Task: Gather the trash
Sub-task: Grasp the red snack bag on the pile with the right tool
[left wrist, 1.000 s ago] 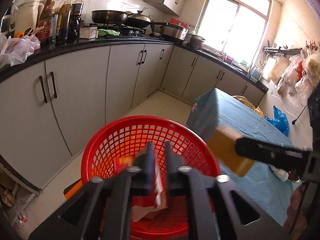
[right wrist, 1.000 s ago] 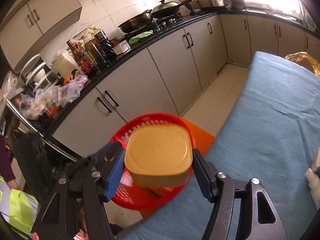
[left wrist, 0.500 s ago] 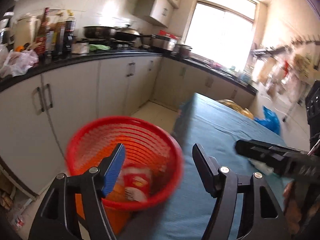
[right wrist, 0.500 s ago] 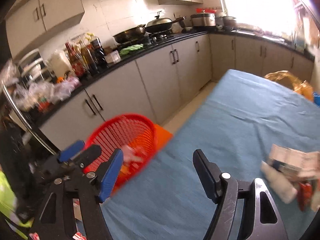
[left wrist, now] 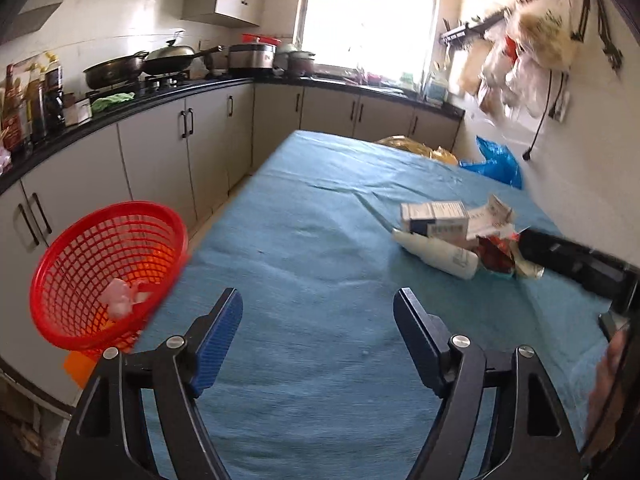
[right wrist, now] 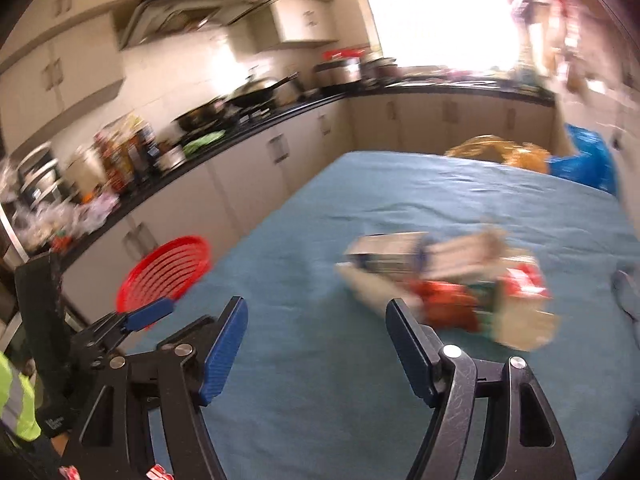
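A worktop (left wrist: 320, 240) covered with a blue cloth is seen from both wrist cameras, with a long kitchen counter (left wrist: 140, 108) and grey cabinets running along its left side. The left claw (left wrist: 318, 312) is held over the near part of the cloth; its jaws are opening and nothing is seen between them. The right claw (right wrist: 316, 320) is likewise held above the cloth with its jaws spread wide and nothing between them. In the left wrist view a dark finger of the right claw is seen at the right edge, close to the trash.

The trash is gathered in one pile (left wrist: 460, 236) on the right half of the worktop. In it a white bottle (left wrist: 436, 252) lying on its side can be made out, with a small white and blue carton (left wrist: 434, 216) just behind it, a red wrapper (left wrist: 496, 256) beside the bottle, and crumpled paper. In the right wrist view the same pile (right wrist: 448, 288) is blurred, lying just beyond the right finger.

A red mesh basket (left wrist: 80, 256) is seen just off the left edge of the worktop, tilted in the left wrist view, with a pale crumpled scrap (left wrist: 120, 296) inside it. Woks and bottles are ranged on the counter, and a blue plastic bag (left wrist: 500, 160) lies past the far right corner.
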Demonstrator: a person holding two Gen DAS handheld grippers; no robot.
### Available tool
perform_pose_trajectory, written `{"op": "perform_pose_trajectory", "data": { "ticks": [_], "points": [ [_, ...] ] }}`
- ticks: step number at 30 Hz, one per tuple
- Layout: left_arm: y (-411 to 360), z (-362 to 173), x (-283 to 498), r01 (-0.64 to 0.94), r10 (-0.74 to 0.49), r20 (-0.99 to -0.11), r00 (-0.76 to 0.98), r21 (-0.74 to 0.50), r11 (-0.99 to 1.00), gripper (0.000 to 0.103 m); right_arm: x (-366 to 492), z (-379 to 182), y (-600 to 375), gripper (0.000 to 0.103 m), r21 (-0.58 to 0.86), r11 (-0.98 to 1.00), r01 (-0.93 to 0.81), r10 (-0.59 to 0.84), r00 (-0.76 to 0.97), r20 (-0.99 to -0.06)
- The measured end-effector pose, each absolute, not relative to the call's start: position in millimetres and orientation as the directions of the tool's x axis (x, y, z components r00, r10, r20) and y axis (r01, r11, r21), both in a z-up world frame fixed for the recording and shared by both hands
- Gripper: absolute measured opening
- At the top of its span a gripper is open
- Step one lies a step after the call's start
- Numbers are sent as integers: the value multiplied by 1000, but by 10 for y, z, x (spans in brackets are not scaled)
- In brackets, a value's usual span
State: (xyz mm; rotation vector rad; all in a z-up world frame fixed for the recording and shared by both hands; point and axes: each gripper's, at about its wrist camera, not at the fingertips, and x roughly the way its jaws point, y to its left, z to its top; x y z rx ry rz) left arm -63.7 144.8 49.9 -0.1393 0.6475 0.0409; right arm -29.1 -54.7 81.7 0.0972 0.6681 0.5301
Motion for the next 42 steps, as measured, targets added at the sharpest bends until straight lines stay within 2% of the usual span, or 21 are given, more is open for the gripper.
{"op": "perform_pose_trajectory", "data": {
  "ticks": [4, 8, 15, 18, 19, 20, 22, 24, 29, 32, 35, 38, 42],
  "points": [
    [1364, 431, -577, -86, -10, -628, 778, -121, 989, 77, -187, 763, -1073, 76, 280, 905, -319, 424, 703, -571],
    [1399, 398, -521, -98, -16, -645, 764, -140, 985, 77, -102, 699, -1263, 76, 269, 914, -303, 405, 696, -593],
    [1487, 324, -462, -112, -43, -677, 735, -184, 977, 77, 63, 520, -865, 75, 95, 917, -388, 349, 660, -666],
    [1504, 308, -450, -111, -57, -682, 729, -200, 974, 77, 169, 457, -677, 71, -7, 917, -399, 290, 678, -675],
    [1498, 307, -444, -109, -59, -684, 727, -200, 974, 77, 201, 428, -638, 65, -36, 916, -399, 270, 683, -679],
    [1491, 306, -442, -107, -59, -686, 725, -198, 974, 77, 242, 391, -596, 55, -64, 914, -400, 252, 684, -684],
    [1470, 307, -438, -100, -61, -688, 723, -192, 976, 77, 306, 302, -545, 41, -97, 909, -406, 229, 678, -699],
    [1451, 308, -441, -97, -58, -689, 723, -184, 978, 77, 301, 280, -558, 37, -96, 912, -398, 228, 688, -689],
    [1446, 319, -432, -96, -63, -693, 718, -189, 977, 77, 274, 336, -658, 33, 45, 900, -434, 341, 635, -693],
    [1466, 346, -438, -104, -61, -693, 719, -193, 976, 77, 251, 303, -659, 30, 236, 823, -517, 513, 495, -702],
    [1503, 376, -428, -115, -68, -697, 714, -212, 971, 77, 226, 326, -729, 29, 375, 751, -544, 629, 416, -657],
    [1516, 407, -385, -120, -83, -706, 704, -233, 965, 77, 207, 381, -878, 29, 442, 721, -534, 679, 418, -603],
    [1464, 477, -272, -120, -107, -717, 689, -258, 959, 77, 187, 434, -1081, 29, 436, 764, -476, 643, 506, -575]
  ]
}}
